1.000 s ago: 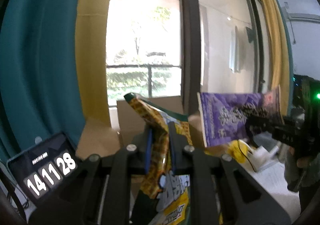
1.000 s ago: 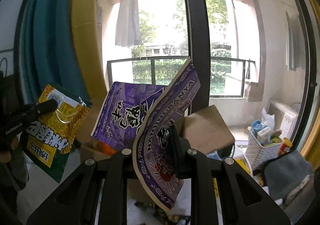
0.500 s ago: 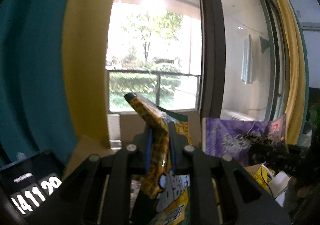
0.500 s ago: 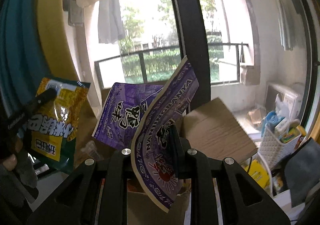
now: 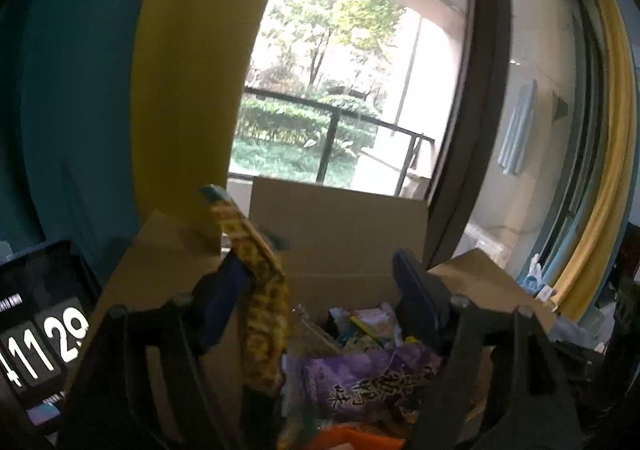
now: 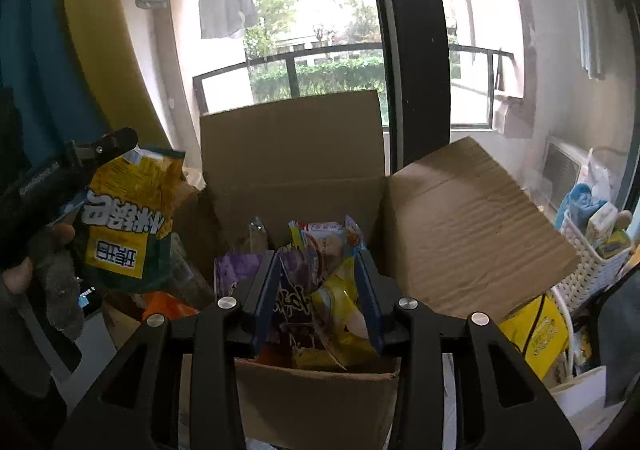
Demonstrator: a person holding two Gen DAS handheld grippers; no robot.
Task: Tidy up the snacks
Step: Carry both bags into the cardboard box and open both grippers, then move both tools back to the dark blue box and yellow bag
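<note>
An open cardboard box [image 6: 304, 166] holds several snack packets. My left gripper [image 5: 320, 290] hangs over it with its jaws opening wide. A yellow snack bag [image 5: 260, 290] still leans on the left finger, and the right pad stands well clear of it. From the right wrist view that yellow bag [image 6: 128, 218] hangs at the box's left side under a left-gripper finger [image 6: 116, 140]. My right gripper [image 6: 316, 286] is above the box's near edge, jaws opening. The purple snack bag [image 6: 296, 298] sits loose between them, down among the packets; it also shows as the purple bag [image 5: 368, 382].
A tablet clock [image 5: 40, 334] stands left of the box. Box flaps [image 6: 468, 226] fold out to the right and back. A white basket [image 6: 596, 262] and a yellow package [image 6: 536, 330] lie to the right. A gloved hand [image 6: 56, 274] holds the left tool. Window frame behind.
Both grippers moved in over the box and tipped down. Both jaws parted: the purple bag slid down into the box, and the yellow bag now rests against one finger only.
</note>
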